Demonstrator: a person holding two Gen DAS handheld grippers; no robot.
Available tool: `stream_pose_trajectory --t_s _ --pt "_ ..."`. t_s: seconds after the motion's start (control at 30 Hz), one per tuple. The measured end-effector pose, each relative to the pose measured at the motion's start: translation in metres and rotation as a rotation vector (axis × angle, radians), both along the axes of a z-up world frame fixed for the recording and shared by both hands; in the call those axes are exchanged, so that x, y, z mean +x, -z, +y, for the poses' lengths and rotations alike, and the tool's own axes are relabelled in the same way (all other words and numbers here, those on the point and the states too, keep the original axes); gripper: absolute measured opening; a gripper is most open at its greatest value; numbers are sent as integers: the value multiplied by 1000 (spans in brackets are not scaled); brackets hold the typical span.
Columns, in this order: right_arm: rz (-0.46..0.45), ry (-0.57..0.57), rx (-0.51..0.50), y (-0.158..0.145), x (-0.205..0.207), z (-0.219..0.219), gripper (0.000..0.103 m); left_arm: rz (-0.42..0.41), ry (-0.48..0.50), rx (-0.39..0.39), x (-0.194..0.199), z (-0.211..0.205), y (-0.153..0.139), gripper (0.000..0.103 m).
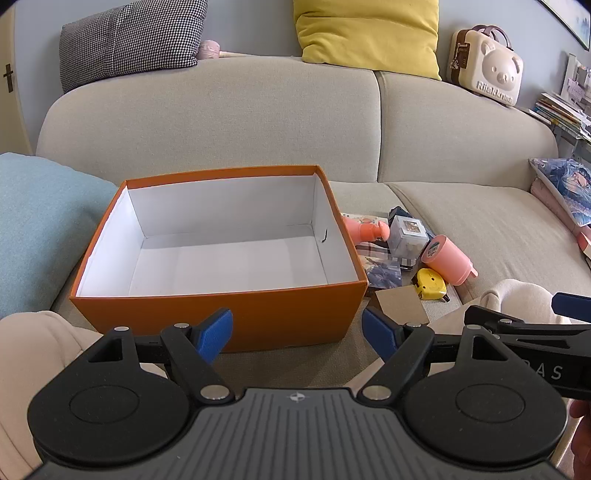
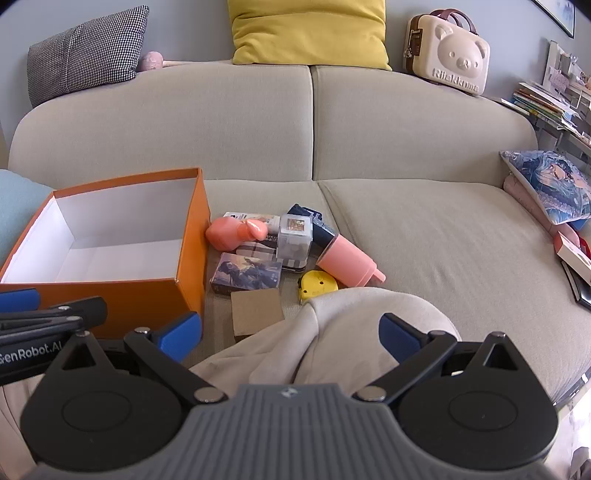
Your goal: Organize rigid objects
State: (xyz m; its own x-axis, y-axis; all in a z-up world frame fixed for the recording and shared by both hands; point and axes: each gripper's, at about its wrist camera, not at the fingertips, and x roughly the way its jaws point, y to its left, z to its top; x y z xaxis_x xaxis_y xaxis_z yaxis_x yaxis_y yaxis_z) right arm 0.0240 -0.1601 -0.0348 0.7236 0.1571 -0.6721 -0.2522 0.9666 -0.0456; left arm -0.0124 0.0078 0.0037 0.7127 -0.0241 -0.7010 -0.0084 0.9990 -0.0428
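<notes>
An orange box (image 1: 221,314) (image 2: 192,236) with a white, empty inside stands on the sofa seat. Right of it lies a cluster of small items: a pink bottle (image 2: 349,264) (image 1: 448,260), a pink toy (image 2: 236,232), a clear cube (image 2: 293,236) (image 1: 406,236), a yellow tape measure (image 2: 317,284) (image 1: 430,284), a picture card box (image 2: 247,275) and a brown cardboard square (image 2: 256,310) (image 1: 400,306). My left gripper (image 1: 297,334) hangs open before the box's near wall. My right gripper (image 2: 290,336) is open above a person's knee, short of the cluster. Neither holds anything.
The beige sofa (image 2: 424,229) carries a yellow cushion (image 2: 310,29), a checked cushion (image 2: 85,51) and a bear-faced case (image 2: 448,51) on its back. A blue cushion (image 1: 33,221) lies left of the box. Printed pillows and books (image 2: 546,184) crowd the right end.
</notes>
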Motion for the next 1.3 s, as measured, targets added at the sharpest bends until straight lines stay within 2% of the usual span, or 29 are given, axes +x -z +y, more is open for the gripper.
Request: stream_pose_trajectory --t_s 0.43,0.67,0.83,0.97,1.0,1.17,1.3 --pt "1 -1 4 2 0 0 102 1 1 5 0 0 0 93" --pt "14 -11 29 3 7 -3 101 10 37 -10 6 -3 0 88" --pt "39 -29 73 6 21 -9 86 16 118 -16 16 -13 -2 86" --pt "71 -49 99 11 38 -13 71 28 221 -22 30 -27 -4 69" --pt "78 -52 107 12 43 -15 68 31 255 -14 35 -32 -4 63" --pt "108 -55 113 18 73 -24 55 54 370 50 65 -55 -2 44" --pt "130 -61 113 25 99 -31 51 101 364 88 102 -75 2 40"
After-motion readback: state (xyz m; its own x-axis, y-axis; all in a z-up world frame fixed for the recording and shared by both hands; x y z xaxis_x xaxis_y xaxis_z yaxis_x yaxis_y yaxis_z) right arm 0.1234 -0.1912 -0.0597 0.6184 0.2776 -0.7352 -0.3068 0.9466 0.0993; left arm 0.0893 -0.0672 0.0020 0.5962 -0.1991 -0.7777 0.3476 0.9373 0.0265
